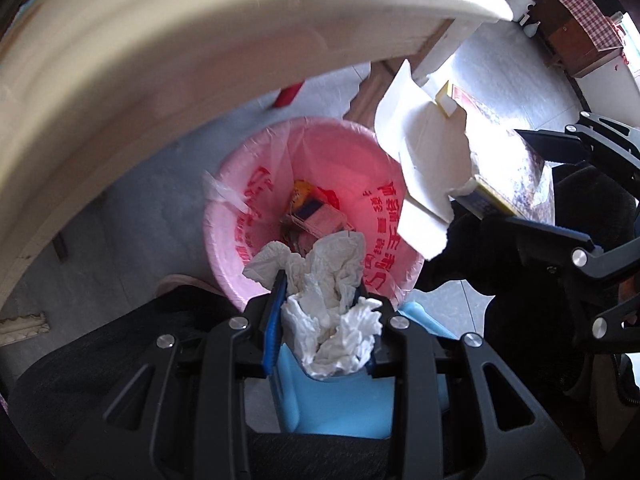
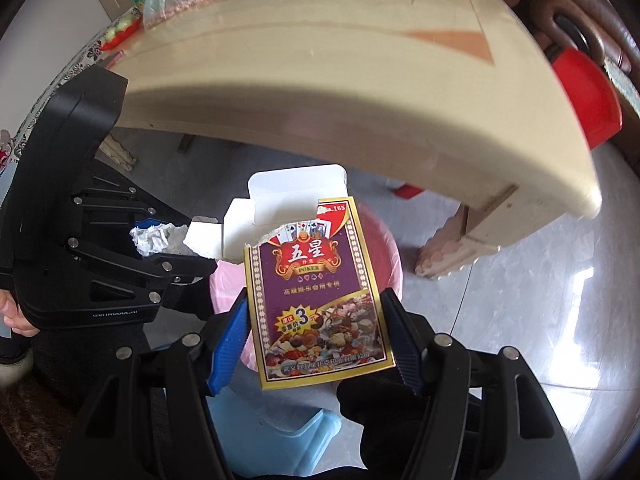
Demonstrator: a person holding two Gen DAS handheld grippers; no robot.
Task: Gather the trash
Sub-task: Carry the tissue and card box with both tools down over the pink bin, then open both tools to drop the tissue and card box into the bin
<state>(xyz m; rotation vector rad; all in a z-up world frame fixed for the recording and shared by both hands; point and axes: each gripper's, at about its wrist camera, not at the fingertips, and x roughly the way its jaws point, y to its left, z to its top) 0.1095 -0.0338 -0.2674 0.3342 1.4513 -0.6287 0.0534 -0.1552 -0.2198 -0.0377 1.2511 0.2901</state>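
My left gripper (image 1: 322, 304) clamps tissue (image 1: 328, 300), right gripper (image 2: 316, 340) card box (image 2: 316, 296); centre over bin (image 1: 240, 216), then release.

Tissue (image 1: 332, 304): white paper, crumpled, matt, embossed. Card box (image 2: 320, 292): thin printed cardboard, glossy face, gold border, plain white torn flaps. Bin liner (image 1: 384, 208): thin pink plastic film with red print. Table (image 2: 320, 80): cream surface, smooth, slight sheen. Floor (image 2: 520, 300): pale tiles, polished, reflecting light. Gripper pads (image 2: 230, 344): blue, ribbed.
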